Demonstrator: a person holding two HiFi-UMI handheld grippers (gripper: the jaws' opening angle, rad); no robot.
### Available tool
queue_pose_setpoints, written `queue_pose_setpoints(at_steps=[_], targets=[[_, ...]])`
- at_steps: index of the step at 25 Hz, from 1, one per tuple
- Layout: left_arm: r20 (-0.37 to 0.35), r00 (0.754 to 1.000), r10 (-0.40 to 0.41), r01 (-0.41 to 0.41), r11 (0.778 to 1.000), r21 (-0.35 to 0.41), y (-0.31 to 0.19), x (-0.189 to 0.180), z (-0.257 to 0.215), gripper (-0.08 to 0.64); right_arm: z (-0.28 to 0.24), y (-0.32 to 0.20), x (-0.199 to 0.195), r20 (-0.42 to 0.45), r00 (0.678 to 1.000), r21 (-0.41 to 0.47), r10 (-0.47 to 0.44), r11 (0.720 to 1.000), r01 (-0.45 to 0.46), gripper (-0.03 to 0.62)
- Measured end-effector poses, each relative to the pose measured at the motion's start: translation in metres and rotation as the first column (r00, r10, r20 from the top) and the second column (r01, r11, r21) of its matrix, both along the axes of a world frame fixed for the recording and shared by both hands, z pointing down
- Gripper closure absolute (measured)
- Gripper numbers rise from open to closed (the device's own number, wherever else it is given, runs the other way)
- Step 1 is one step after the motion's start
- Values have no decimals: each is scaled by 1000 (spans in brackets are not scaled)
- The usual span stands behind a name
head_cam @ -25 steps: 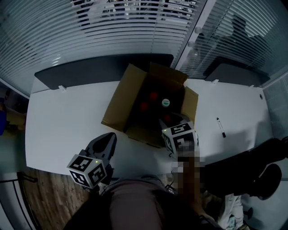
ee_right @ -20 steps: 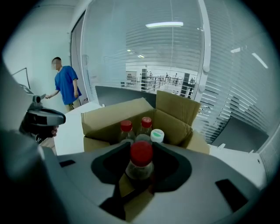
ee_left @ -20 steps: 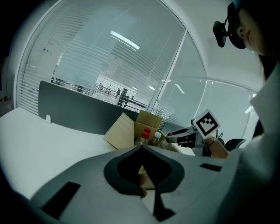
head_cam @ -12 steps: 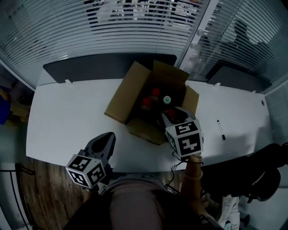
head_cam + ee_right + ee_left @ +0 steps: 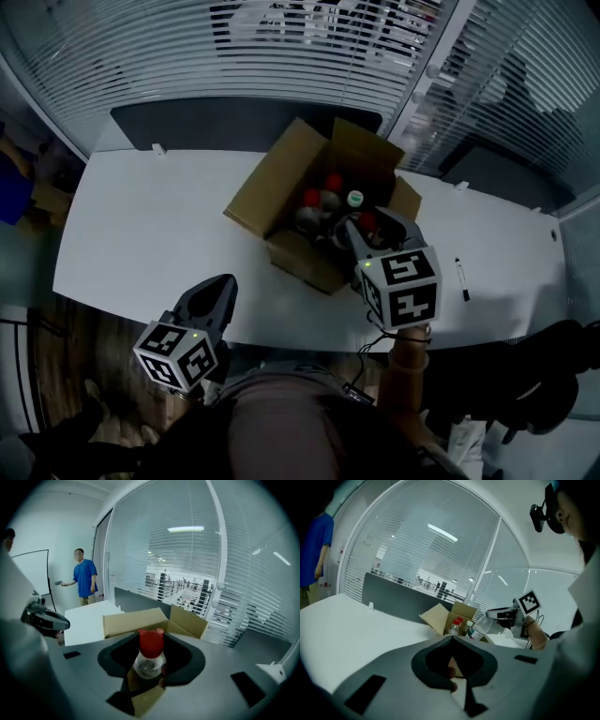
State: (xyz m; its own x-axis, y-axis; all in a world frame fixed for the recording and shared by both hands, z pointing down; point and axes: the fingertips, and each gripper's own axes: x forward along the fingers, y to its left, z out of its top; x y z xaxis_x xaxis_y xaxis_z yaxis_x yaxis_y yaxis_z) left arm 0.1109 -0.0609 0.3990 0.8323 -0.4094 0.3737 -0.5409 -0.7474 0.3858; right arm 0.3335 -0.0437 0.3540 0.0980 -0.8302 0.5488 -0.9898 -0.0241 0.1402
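Observation:
An open cardboard box point(image 5: 281, 192) stands on the white table point(image 5: 150, 234) and holds several bottles, two with red caps point(image 5: 333, 181) and one with a white cap point(image 5: 354, 198). My right gripper point(image 5: 367, 225) is shut on the neck of a clear red-capped bottle point(image 5: 151, 645) and holds it up over the box's near right corner. The left gripper view shows that bottle point(image 5: 479, 629) hanging above the box point(image 5: 440, 618). My left gripper point(image 5: 216, 289) hovers at the table's near edge, shut with nothing in it, well left of the box.
A black pen point(image 5: 460, 277) lies on the table right of the box. A dark partition point(image 5: 234, 122) runs along the far edge, with blinds and glass walls behind. A person in blue point(image 5: 85, 581) stands away to the left. A dark chair point(image 5: 548, 361) is at the right.
My right gripper has lifted the red-capped bottle up out of the box, so the box now sits lower in its view. The left gripper has stayed in place.

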Motion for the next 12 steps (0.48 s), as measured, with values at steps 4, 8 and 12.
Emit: queue_pose_setpoints(at_steps=[4,8,12], targets=[[-2,1000,-26,26,1000,-2,12,-4,-1,552,-15,3,-2,-18,1000,40,-23,999,23,417],[0,999,-39,39,999,-4,19,-9,0,552,-29,7,-7,-31,999,82,-34,996,37,417],[-7,999,-35,35,999,1,22,-12,-1,552,-46,13,-11,-59,998,122,-31,992,38,417]])
